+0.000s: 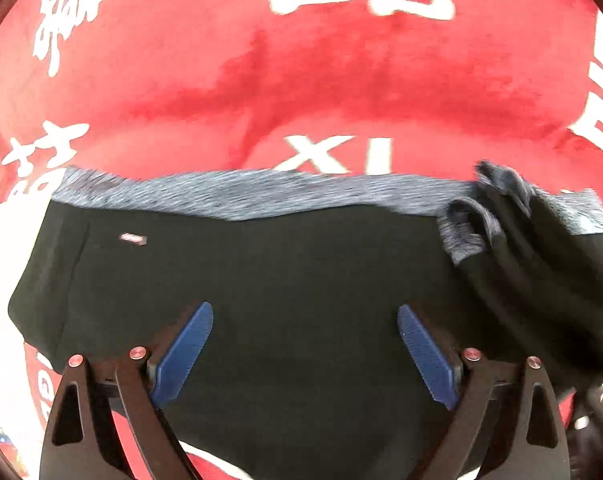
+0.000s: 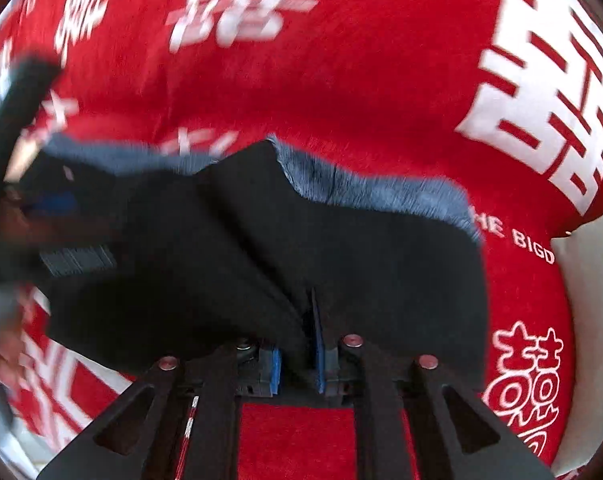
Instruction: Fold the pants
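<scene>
Black pants (image 1: 301,280), grey waistband (image 1: 261,196): soft, limp, probably light. Right gripper (image 2: 297,360) pinches a fabric fold; left gripper (image 1: 305,352) spread wide, empty. Best hold likely the waistband edge.

The pants (image 1: 261,280) are being spread on the blanket (image 1: 321,80), extending ahead of and between the left gripper's (image 1: 305,350) parted fingers; a fold is being pinched between the right gripper's (image 2: 297,354) fingers.

Left claw (image 1: 305,344) spread wide; right claw (image 2: 299,356) clamped.
</scene>
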`<state>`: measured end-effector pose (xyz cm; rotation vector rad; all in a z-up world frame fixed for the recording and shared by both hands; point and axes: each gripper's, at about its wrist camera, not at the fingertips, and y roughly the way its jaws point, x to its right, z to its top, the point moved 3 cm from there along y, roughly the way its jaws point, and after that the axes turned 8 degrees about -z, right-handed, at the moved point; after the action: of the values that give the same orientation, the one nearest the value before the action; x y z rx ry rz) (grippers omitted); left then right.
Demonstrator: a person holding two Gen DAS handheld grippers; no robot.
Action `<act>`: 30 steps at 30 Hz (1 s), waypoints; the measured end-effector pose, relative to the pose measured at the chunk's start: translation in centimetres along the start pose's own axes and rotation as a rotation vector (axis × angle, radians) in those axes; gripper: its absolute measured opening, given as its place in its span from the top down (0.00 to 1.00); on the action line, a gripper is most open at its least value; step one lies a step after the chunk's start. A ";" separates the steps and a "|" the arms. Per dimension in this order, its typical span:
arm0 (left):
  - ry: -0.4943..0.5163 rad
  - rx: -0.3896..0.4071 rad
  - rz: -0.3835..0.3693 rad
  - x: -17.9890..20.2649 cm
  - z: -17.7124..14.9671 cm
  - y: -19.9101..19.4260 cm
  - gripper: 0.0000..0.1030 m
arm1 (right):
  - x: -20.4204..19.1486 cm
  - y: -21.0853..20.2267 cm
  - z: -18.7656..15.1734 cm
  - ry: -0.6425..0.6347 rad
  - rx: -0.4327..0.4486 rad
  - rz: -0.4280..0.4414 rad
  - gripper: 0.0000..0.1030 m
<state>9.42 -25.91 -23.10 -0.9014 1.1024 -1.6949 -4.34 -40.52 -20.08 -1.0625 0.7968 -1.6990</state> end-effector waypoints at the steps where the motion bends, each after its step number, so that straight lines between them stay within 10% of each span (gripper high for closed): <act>1: -0.003 -0.005 -0.006 -0.5 0.0 0.1 0.07 | -0.8 0.1 -0.3 -0.037 0.005 -0.044 0.80; 7: 0.070 -0.011 -0.027 -1.6 1.2 -0.5 0.07 | -3.5 -3.3 -1.8 -0.212 0.071 -0.083 0.53; 19: 0.200 -0.127 -0.419 7.0 2.2 -4.6 0.07 | 11.5 -3.6 -2.9 0.328 -0.071 0.000 0.45; 24: 0.178 -0.185 -0.453 9.3 2.1 -3.2 0.08 | 14.3 -1.1 -3.4 0.456 -0.147 0.052 0.45; 30: 0.165 -0.226 -0.475 10.4 1.9 -2.3 0.32 | 14.4 -0.4 -3.8 0.445 -0.146 0.077 0.45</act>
<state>7.01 -35.77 -19.27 -1.2597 1.2794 -2.0874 -10.50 -53.76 -17.01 -0.7413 1.2428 -1.8581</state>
